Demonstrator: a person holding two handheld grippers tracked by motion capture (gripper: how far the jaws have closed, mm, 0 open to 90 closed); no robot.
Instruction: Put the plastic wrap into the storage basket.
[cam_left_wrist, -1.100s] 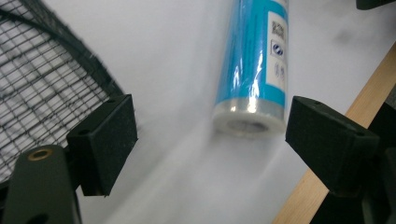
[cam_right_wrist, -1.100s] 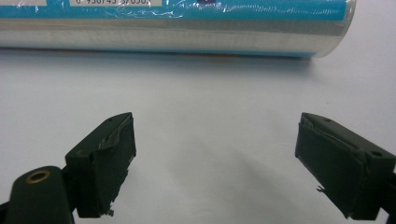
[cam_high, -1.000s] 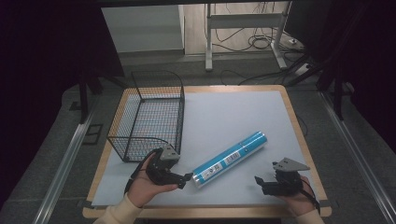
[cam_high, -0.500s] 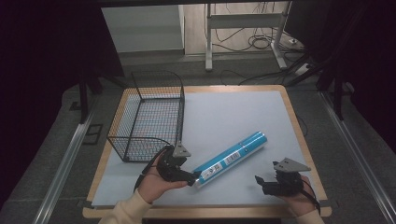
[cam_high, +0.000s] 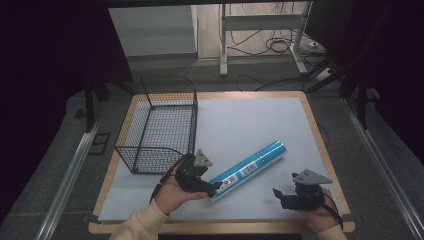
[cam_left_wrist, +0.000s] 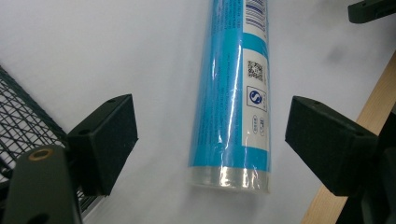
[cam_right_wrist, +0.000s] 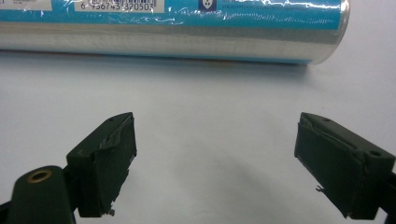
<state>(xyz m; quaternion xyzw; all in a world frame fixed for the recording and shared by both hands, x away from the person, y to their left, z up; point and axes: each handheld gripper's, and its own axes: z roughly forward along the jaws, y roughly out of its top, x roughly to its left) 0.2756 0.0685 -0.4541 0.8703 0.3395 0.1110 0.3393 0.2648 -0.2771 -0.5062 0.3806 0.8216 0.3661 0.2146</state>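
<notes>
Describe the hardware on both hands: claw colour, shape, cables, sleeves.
Both units are black. The left claw and right claw each carry a grey three-cornered plate on top. The fingers are blocky black pads; a brass-coloured fastener sits on the left arm of each frame. A black cable trails from each unit. Cream sleeve on the person's left forearm.

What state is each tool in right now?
Left tool: open, jaws on either side of the blue tube's near end, not gripping.
Right tool: open, holding nothing.
</notes>
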